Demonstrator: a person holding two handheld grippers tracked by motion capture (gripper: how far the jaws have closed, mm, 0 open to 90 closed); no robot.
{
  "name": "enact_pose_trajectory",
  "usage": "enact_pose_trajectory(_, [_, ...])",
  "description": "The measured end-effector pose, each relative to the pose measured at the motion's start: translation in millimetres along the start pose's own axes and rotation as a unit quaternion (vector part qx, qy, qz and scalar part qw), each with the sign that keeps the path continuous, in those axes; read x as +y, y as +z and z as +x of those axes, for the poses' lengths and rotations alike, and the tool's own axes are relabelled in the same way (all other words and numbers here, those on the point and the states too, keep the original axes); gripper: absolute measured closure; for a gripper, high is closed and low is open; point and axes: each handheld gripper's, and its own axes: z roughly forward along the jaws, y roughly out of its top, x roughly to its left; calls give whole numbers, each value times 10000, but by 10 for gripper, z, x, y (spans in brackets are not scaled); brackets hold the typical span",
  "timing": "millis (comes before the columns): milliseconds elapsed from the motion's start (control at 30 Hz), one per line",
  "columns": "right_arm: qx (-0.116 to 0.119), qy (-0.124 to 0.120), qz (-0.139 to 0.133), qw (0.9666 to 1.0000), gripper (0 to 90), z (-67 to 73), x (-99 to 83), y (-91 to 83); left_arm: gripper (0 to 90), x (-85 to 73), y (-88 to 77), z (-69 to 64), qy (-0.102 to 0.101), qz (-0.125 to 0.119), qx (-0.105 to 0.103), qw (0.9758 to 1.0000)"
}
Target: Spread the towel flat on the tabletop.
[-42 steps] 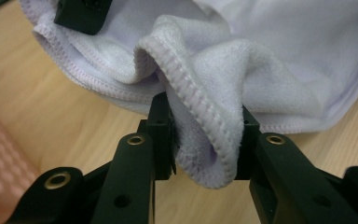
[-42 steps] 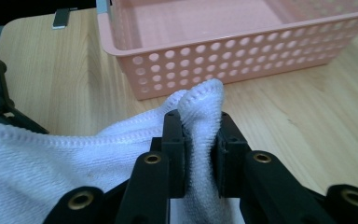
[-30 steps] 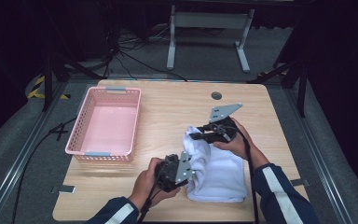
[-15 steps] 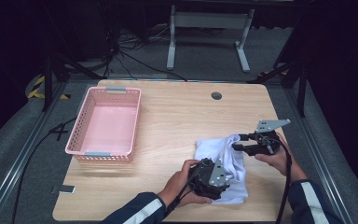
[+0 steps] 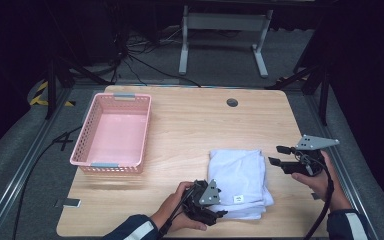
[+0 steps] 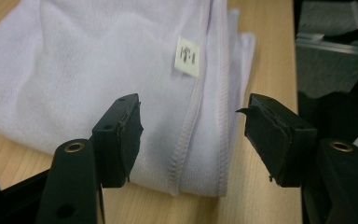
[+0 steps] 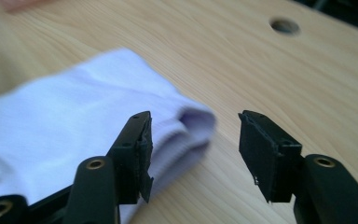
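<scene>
On the table [image 5: 190,125], the pink basket [image 5: 114,132] sits apart from the folded towel [image 5: 237,172].

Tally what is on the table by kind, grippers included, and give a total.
Folded white cloth: 1
Pink basket: 1
Hand-held grippers: 2, the left gripper at the cloth's near edge and the right gripper beside its right edge, both with jaws apart and nothing between the pads
Total: 4

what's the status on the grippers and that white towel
Left gripper and right gripper open, jaws just opened, nothing gripped. Folded white cloth towel flat on the wooden table. Pink plastic basket well clear.
</scene>
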Motion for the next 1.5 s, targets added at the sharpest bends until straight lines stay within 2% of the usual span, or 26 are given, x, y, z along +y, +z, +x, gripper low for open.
enact_pose_trajectory(100, [103,-180,-232,9995,426,233,92,47,406,-53,85,-9,16,161,-19,9999])
enact_pose_trajectory(133, [174,-164,-248,9994,421,283,105,93,430,-68,108,-18,44,188,-36,9998])
enact_pose_trajectory(167, [101,-145,-189,9997,420,329,106,154,447,-77,128,-28,134,281,50,9995])
enact_pose_trajectory(200, [82,-199,-45,9998,417,362,94,220,504,-96,154,-36,192,360,174,9990])
enact_pose_trajectory(233, [127,-294,130,9994,423,391,58,306,534,-115,170,-31,168,388,159,9990])
enact_pose_trajectory(300, [-91,-354,484,9982,447,390,-33,425,614,-154,183,-11,117,346,212,9991])
enact_pose_trajectory(333, [-91,-354,484,9982,447,390,-33,425,623,-154,183,-11,117,346,212,9991])
enact_pose_trajectory(400, [-39,-179,733,9971,446,331,-169,512,631,-174,183,16,155,324,149,9992])
enact_pose_trajectory(433, [-66,-165,981,9950,441,305,-250,561,637,-173,181,8,220,346,171,9990])
enact_pose_trajectory(467, [-10,-111,1085,9940,444,283,-321,597,635,-173,176,-5,238,359,210,9989])
enact_pose_trajectory(533, [126,198,905,9956,444,235,-403,596,627,-177,155,-4,236,393,153,9988])
enact_pose_trajectory(567, [138,231,927,9953,443,223,-407,586,618,-186,139,-2,175,378,138,9990])
enact_pose_trajectory(667, [64,81,918,9957,439,258,-394,571,534,-218,85,35,-24,264,28,9996])
enact_pose_trajectory(767, [-68,-14,823,9966,368,267,-336,524,362,-250,15,66,-237,210,191,9993])
enact_pose_trajectory(800, [-68,5,726,9973,361,262,-311,502,315,-270,-10,98,-350,104,225,9991])
enact_pose_trajectory(867, [-58,157,442,9989,314,236,-241,451,226,-300,-22,129,-626,87,215,9978])
enact_pose_trajectory(900, [-60,231,340,9991,290,218,-198,451,198,-309,-9,138,-715,121,191,9972])
enact_pose_trajectory(933, [-84,252,288,9992,269,206,-170,468,186,-316,17,149,-701,102,192,9973])
enact_pose_trajectory(967, [-122,261,260,9992,247,194,-147,498,178,-323,54,135,-821,172,144,9964])
enact_pose_trajectory(1033, [-114,300,308,9990,217,155,-127,589,179,-327,138,140,-748,198,67,9970])
enact_pose_trajectory(1067, [-144,360,464,9982,205,118,-143,667,177,-333,185,131,-796,272,98,9964])
enact_pose_trajectory(1167, [9,694,785,9945,150,18,-242,836,155,-341,259,145,-846,261,144,9960])
enact_pose_trajectory(1267, [174,891,814,9925,128,-23,-305,923,150,-322,285,154,-771,283,215,9964])
enact_pose_trajectory(1333, [157,876,857,9923,109,-19,-317,956,145,-312,292,154,-795,313,253,9960])
enact_pose_trajectory(1367, [211,990,879,9910,97,-18,-327,971,148,-311,297,157,-800,298,264,9960])
enact_pose_trajectory(1500, [149,923,935,9912,101,-17,-320,984,182,-305,300,185,-791,274,267,9961])
